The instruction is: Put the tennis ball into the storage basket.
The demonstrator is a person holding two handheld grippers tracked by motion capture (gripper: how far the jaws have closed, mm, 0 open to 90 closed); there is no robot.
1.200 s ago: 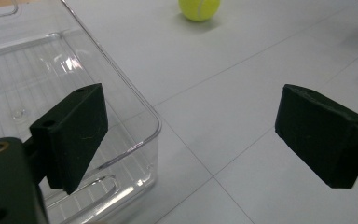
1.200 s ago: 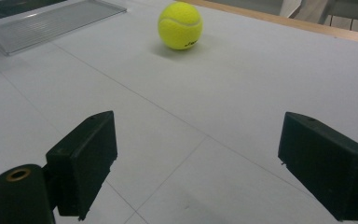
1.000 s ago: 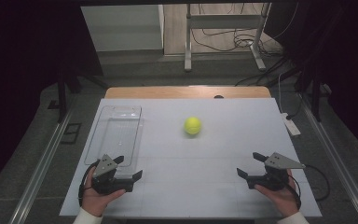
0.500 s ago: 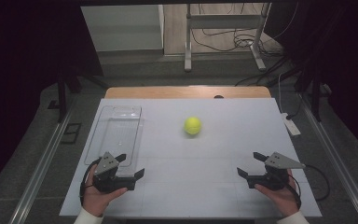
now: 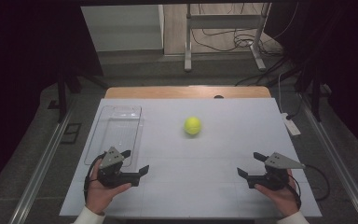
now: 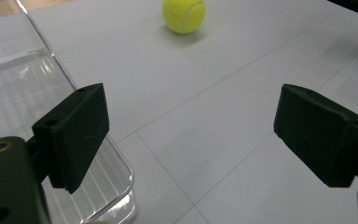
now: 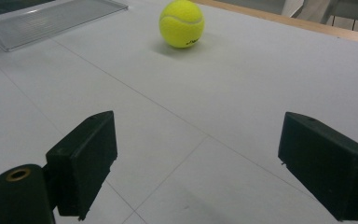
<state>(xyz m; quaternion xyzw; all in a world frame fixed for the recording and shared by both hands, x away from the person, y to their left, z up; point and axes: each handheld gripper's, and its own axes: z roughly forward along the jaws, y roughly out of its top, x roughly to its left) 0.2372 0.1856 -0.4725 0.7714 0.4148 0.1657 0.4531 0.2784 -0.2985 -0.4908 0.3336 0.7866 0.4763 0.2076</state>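
A yellow tennis ball (image 5: 192,125) rests near the middle of the white table (image 5: 223,154); it is also the ball (image 6: 183,15) far ahead in the left gripper view and the ball (image 7: 182,23) ahead in the right gripper view. A clear plastic tray (image 5: 118,130) lies at the table's left, its corner (image 6: 37,93) just beside the left jaw. My left gripper (image 5: 135,161) sits at the front left, open and empty. At the front right my right gripper (image 5: 251,164) is open too, nothing between its jaws. Both stand well short of the ball.
A white power strip (image 5: 291,125) lies at the table's right edge. Behind the table a wooden strip (image 5: 186,92) runs along the far edge, with a metal stand (image 5: 223,37) and cables on the floor beyond.
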